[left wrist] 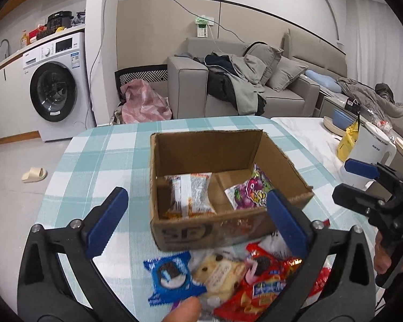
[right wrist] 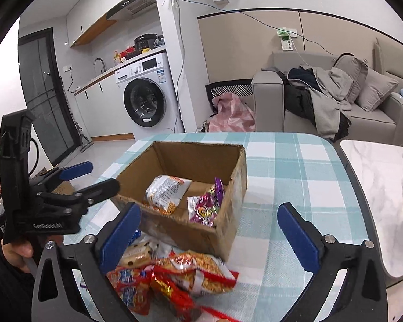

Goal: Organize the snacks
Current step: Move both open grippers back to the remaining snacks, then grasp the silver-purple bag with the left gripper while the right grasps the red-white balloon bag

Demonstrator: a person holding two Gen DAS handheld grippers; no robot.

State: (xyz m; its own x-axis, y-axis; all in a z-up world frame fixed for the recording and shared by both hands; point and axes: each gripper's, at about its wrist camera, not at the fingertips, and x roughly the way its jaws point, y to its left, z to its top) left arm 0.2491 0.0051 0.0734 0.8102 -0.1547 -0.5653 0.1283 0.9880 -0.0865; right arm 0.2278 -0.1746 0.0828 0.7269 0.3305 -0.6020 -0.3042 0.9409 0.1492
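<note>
— Lettering showing anywhere, left view?
— "SD"-like print is facing us on the cardboard box [left wrist: 217, 187]; left gripper [left wrist: 198, 220] is gaping wide over blue cookie packet [left wrist: 172, 276].
— Right view?
— "GenRobot.AI" is reading on the other tool; right gripper [right wrist: 209, 236] is spreading wide, empty, above the snack pile [right wrist: 174, 276] near the table's front edge.

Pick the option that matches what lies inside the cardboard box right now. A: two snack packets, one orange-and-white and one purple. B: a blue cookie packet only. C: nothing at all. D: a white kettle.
A: the cardboard box holds an orange-and-white packet and a purple packet, while the blue cookie packet lies on the table in front of it.
</note>
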